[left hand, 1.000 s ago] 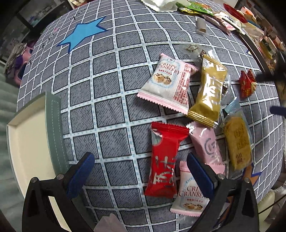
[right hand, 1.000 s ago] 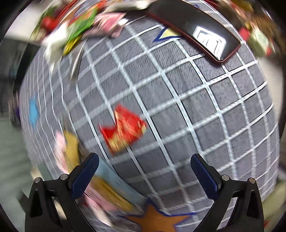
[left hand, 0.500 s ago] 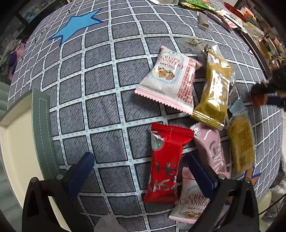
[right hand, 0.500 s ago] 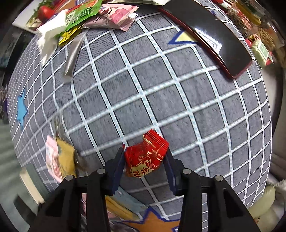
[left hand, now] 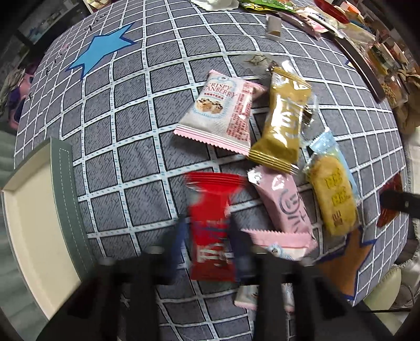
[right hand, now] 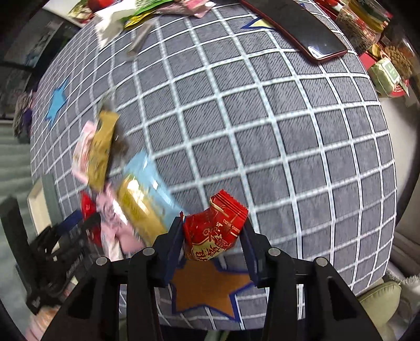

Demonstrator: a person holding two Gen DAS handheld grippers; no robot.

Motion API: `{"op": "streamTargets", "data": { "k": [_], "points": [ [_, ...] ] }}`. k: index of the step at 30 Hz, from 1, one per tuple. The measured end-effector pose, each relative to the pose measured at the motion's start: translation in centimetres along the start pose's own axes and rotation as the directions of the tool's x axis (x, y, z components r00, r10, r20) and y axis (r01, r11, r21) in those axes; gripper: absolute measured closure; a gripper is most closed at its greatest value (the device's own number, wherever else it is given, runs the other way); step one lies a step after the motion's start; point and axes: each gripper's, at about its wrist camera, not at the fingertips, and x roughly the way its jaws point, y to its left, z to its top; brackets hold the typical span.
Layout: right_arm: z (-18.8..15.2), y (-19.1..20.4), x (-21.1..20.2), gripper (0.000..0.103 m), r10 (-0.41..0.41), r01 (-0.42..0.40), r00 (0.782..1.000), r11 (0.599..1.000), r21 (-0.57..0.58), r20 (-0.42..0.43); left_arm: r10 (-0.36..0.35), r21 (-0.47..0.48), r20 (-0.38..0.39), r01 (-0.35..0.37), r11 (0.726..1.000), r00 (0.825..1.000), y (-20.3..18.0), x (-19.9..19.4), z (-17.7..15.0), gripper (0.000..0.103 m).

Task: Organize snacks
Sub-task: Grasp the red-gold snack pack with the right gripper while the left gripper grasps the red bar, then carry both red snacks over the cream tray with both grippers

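Observation:
My left gripper (left hand: 210, 244) is shut on a long red snack packet (left hand: 211, 225), blurred by motion, just above the checked cloth. My right gripper (right hand: 214, 236) is shut on a small red candy packet (right hand: 215, 230) and holds it above the cloth. Loose on the cloth lie a white Crispy Cranberry packet (left hand: 220, 112), a gold packet (left hand: 283, 120), a pink packet (left hand: 286, 207), a yellow biscuit packet (left hand: 333, 194) and a second cranberry packet (left hand: 278, 246). The same pile shows at the left of the right wrist view (right hand: 126, 194).
A cream tray with a green rim (left hand: 65, 209) sits at the cloth's left edge. A phone in a red case (right hand: 294, 26) lies at the back. More wrappers (left hand: 288, 10) and boxes (right hand: 386, 70) crowd the far edge. An orange star patch (right hand: 207, 288) is under my right gripper.
My left gripper closed on the long red packet and shifted it. My right gripper, shut on the small red candy, lifted it and moved toward the pile.

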Motion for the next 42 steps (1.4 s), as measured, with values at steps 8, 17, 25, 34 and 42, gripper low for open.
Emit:
{"op": "streamTargets", "data": {
  "k": [8,17,25,34,42],
  "points": [
    [-7.0,6.7,-0.1,0.059,-0.011,0.011,1.0,0.995,-0.098,0.009,-0.056,-0.075,0.061,0.06,0.995,0.997,1.6,-2.4,-0.3,0.081],
    [-9.5,15.9,0.2,0.059,0.0,0.002,1.0,0.97,-0.244,0.008,-0.064,-0.162,0.136,0.086,0.983,0.989,4.6,-5.9,-1.8,0.081],
    [-6.9,24.9,3.1,0.059,0.007,-0.014,1.0,0.914,-0.405,-0.02,-0.019,-0.296,0.168,0.069,0.953,0.986,10.4,-8.6,-7.2,0.081],
    [-2.8,33.2,4.0,0.059,0.039,-0.089,0.995,0.794,-0.602,-0.095,0.042,-0.462,0.132,0.024,0.887,0.99,17.2,-8.0,-12.7,0.081],
    [-5.0,40.7,6.6,0.059,0.052,-0.162,0.983,0.713,-0.682,-0.178,0.03,-0.545,0.088,0.023,0.838,0.996,20.4,-6.2,-16.0,0.08]
  ]
}}
